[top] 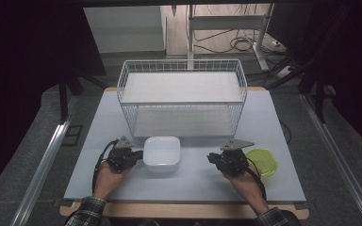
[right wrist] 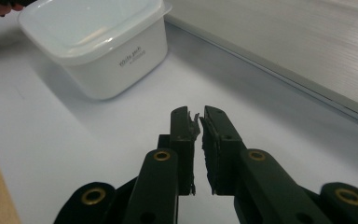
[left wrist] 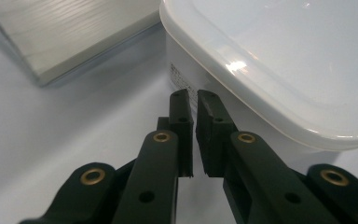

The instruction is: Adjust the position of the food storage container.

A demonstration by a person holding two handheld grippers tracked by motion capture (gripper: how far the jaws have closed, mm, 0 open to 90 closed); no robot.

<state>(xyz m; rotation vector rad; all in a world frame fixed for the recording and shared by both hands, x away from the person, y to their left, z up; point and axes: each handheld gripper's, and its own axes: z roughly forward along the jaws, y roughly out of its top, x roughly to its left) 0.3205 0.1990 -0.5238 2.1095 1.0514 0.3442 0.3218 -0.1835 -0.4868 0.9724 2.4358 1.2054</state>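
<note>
Left gripper [top: 133, 154] sits at the left edge of the tub [top: 161, 153], tips just beside its side wall; in the left gripper view its jaws stand nearly together with a thin gap, nothing between them; they grip nothing.

Tub [left wrist: 279, 70]: white, square, lidded plastic, standing upright on the table [top: 193, 176] front of centre, just before the wire rack [top: 183, 96]; small print on one wall [right wrist: 133, 58]. I judge it light, probably empty, though the lid hides the inside; walls thin and a bit flexible, surface smooth and likely slippery; a pinch on a flat wall would slide. Best hold looks to be the overhanging lid rim, one pad under and one over, or a squeeze across two opposite walls with both grippers; a hard clamp could pop the lid.

Right gripper [top: 215, 157] rests well right of the tub, on bare table; jaws [right wrist: 196, 140] also almost closed, empty, pads looking frayed at the tips.

Green lid [top: 264, 162] lies flat just beyond the right hand, untouched.
</note>
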